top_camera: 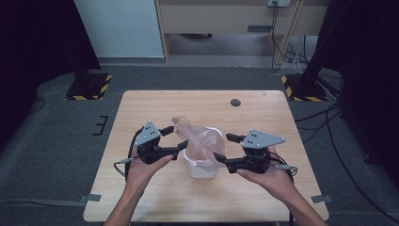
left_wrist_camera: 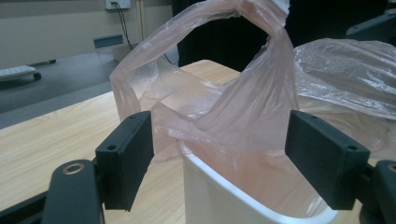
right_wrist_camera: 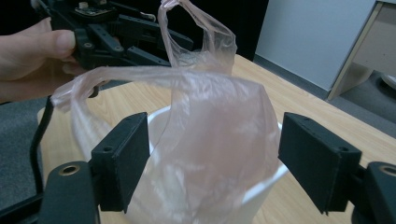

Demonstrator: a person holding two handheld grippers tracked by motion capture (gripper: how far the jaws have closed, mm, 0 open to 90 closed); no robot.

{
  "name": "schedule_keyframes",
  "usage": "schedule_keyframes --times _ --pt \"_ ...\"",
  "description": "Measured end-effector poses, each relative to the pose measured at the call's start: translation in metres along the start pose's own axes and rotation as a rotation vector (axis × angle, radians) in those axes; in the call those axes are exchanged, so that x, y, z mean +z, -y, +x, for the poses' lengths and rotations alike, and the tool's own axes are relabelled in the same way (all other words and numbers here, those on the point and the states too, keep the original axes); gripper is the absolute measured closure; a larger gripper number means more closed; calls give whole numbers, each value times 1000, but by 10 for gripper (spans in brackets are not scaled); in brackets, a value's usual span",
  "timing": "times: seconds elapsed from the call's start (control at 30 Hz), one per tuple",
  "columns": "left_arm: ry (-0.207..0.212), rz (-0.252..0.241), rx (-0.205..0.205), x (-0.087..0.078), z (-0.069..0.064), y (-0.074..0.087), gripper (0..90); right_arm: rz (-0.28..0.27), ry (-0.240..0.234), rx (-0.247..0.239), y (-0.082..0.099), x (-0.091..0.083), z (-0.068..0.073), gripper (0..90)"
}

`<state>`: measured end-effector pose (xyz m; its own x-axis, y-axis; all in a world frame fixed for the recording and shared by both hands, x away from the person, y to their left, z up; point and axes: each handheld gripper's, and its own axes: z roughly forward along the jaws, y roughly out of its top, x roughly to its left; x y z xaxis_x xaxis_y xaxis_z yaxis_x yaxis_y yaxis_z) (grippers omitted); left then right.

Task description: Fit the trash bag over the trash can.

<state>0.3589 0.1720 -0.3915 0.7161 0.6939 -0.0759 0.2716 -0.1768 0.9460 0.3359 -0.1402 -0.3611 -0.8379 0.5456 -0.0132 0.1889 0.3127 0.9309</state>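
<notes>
Pink plastic bag [top_camera: 200, 139] half-lining white bin [top_camera: 203, 168]; left gripper [top_camera: 170, 140] and right gripper [top_camera: 227, 147] jaws apart; next, regrip bag's edge over rim.

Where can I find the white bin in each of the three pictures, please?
High view: the white bin stands at the table's middle, between the two grippers.
Left gripper view: bottom centre to right, its rim between the black jaws.
Right gripper view: centre, behind the bag, its rim at the lower right.
Shared landmark: the pink plastic bag that hangs into the bin.
</notes>
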Motion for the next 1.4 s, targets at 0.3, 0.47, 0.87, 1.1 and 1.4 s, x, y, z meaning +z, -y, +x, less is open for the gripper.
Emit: schedule_keyframes --times 0.3,0.47,0.87,1.1,1.4 --pt "23 -3 3 0 1 -1 206 16 2 -27 -7 25 -1 259" --pt "35 -4 12 2 0 -1 208 10 -4 -31 -8 33 -4 483" --pt "46 16 30 7 -5 1 425 62 -10 35 -4 46 -14 767" --pt "44 88 39 8 -13 2 782 35 57 93 -4 43 -28 869" --pt "78 134 28 -3 -15 4 899 41 138 149 5 39 -52 900"
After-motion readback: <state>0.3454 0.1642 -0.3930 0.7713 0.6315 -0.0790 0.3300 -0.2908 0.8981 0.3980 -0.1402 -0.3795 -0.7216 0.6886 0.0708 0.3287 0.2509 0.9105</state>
